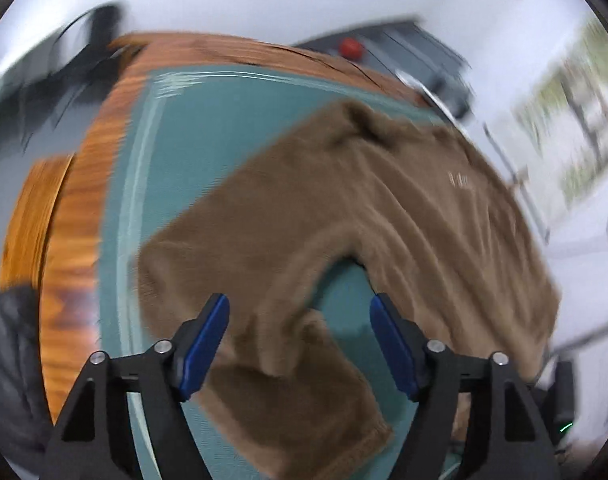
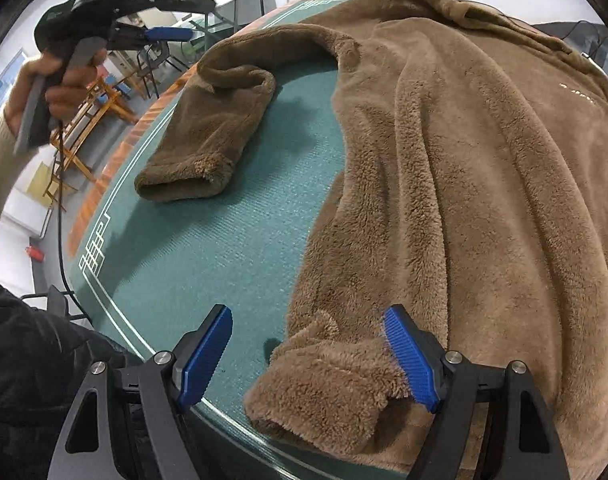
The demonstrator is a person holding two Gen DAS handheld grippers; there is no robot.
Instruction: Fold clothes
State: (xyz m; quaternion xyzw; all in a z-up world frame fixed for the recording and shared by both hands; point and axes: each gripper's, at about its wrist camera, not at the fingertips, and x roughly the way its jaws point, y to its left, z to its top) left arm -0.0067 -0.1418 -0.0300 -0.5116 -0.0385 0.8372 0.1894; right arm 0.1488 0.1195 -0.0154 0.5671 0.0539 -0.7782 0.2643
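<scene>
A: Starting at the right tongs (image 2: 306,354): the blue pads stand wide apart, pressing on nothing. One sleeve cuff (image 2: 328,384) of the brown fleece jacket (image 2: 464,184) lies between them. The right pad sits against the fuzz, the left pad over bare green mat.

B: And the left tongs (image 1: 300,336)?

A: Spread wide too, empty. Their own view is smeared, but a brown sleeve (image 1: 288,392) passes under the gap, apart from the pads. From the right wrist view, the left tongs (image 2: 172,34) hang in the air beyond the far-left edge of the surface, a hand (image 2: 64,88) around the grip.

B: Where is the jacket itself?

A: Spread over the right part of the green mat (image 2: 208,248), body rumpled in long folds. The other sleeve (image 2: 208,132) lies bent on the left, its cuff pointing toward the mat's left border and just short of the white line. Between that sleeve and the body is an open stretch of mat.

B: Edges?

A: The mat's white border line (image 2: 104,300) curves along the near-left side; past it a wooden rim (image 2: 92,196) shows. The near cuff lies just beside the front edge. The jacket's right side runs out of view, so I cannot tell whether it overhangs.

B: Anything off the surface?

A: Wooden chairs (image 2: 92,120) stand on the floor well to the left, and a cable (image 2: 60,240) hangs from the left tongs.
</scene>
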